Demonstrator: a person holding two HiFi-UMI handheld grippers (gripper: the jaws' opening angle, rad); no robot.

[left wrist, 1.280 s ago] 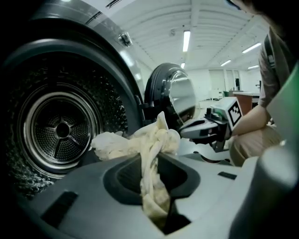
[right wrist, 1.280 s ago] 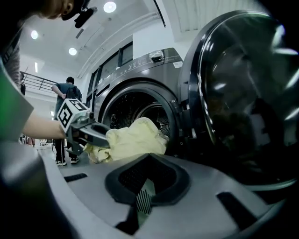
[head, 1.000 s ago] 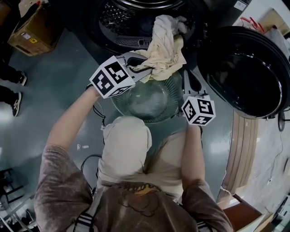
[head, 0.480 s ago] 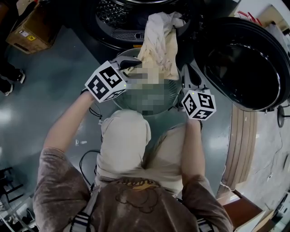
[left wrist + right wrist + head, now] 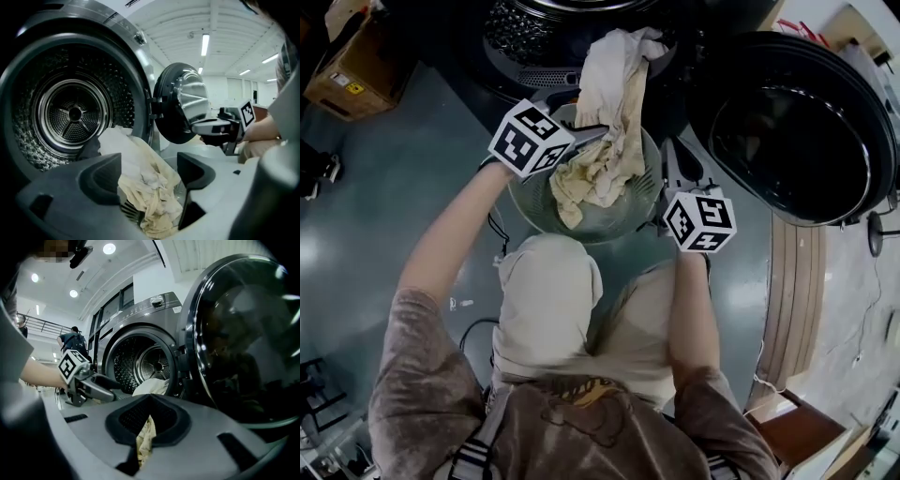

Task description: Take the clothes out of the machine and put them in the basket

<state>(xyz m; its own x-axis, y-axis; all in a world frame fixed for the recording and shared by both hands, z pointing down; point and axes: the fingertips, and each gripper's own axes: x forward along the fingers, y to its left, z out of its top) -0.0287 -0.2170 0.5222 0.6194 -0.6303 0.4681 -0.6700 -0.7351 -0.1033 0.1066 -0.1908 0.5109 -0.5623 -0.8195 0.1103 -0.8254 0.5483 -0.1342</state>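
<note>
Now left gripper (image 5: 149, 169) jaws just opened, cloth (image 5: 602, 161) sunk deeper into basket (image 5: 528, 201)

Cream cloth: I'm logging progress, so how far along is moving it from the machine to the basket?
Done: the lower end of the cream cloth lies in the basket. In hand: the left gripper has just been opening its jaws, with the cloth loose between them; the right gripper is shut beside the rim. Left: the upper end hangs from the drum mouth.

Cardboard box (image 5: 345, 67): top left, on grey floor (image 5: 412, 178)
Ceiling lights (image 5: 205, 44): lit strips
Background person (image 5: 71, 340): standing near railing (image 5: 42, 326)
</note>
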